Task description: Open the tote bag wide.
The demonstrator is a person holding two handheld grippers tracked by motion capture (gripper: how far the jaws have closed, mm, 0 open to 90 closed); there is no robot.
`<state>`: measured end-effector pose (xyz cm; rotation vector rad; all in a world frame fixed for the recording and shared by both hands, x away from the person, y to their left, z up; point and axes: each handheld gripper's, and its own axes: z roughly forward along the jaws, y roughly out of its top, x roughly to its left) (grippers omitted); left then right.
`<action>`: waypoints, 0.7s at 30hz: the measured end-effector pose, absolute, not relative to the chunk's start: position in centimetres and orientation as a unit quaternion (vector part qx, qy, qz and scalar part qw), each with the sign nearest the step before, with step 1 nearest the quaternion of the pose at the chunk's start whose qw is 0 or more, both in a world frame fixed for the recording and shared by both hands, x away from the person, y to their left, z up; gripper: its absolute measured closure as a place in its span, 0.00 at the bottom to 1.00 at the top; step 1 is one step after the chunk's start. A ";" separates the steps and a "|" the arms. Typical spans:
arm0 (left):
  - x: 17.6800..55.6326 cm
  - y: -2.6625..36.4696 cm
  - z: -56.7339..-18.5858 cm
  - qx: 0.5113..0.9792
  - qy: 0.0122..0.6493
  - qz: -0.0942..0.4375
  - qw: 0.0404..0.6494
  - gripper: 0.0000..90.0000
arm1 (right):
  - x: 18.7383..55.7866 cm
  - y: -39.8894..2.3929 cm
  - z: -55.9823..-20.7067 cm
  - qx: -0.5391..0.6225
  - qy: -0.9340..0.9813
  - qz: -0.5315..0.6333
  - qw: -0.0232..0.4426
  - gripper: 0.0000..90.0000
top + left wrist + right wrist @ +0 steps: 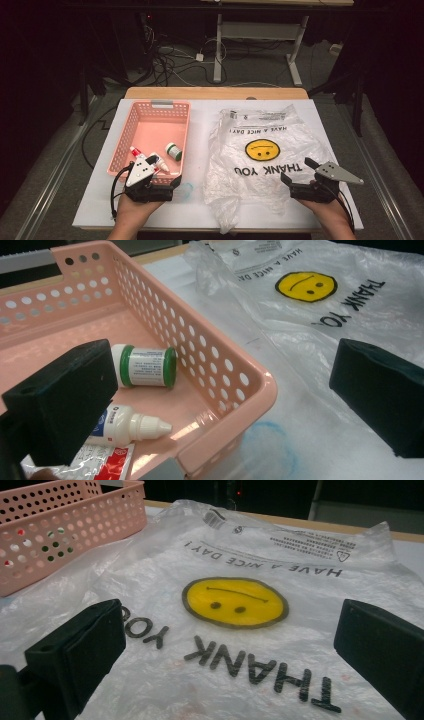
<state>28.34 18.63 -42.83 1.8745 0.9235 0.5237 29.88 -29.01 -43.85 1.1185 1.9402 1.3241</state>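
place: lab/recording rig | evidence: white-topped desk (300, 210) in dark room | loose cables (170, 62) on floor | bare adjustable bench frame (260, 35) behind | black surround

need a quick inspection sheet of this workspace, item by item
surface: white table top, wooden edge at the far side.
job's things: pink basket holding a green-capped bottle, a white dropper bottle and a red-and-white packet; clear plastic bag with a yellow smiley lying flat beside the basket.
clutter: faint blue ring on the table by the basket corner.
grippers: left tongs open over the basket's near corner, holding nothing; right tongs open over the bag's near edge, holding nothing.
cables: black cable looping from the left tongs.
surroundings: dark room, tangled floor cables, desk legs behind.
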 end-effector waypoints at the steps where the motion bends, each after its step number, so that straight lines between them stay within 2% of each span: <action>1: 28.1 18.5 -42.8 0.763 0.379 0.220 0.475 0.00 | 29.9 -29.2 -43.7 0.413 0.722 0.486 0.268 0.02; 9: 28.7 18.6 -42.1 0.764 0.386 0.199 0.477 0.00 | 30.0 -32.4 -42.6 0.433 0.716 0.468 0.285 0.17; 11: 28.8 18.5 -42.1 0.762 0.385 0.213 0.476 0.00 | 30.0 -33.4 -42.7 0.443 0.712 0.463 0.287 0.18; 21: 29.2 19.0 -42.7 0.760 0.391 0.194 0.482 0.00 | 29.4 -37.6 -43.1 0.491 0.696 0.431 0.297 0.33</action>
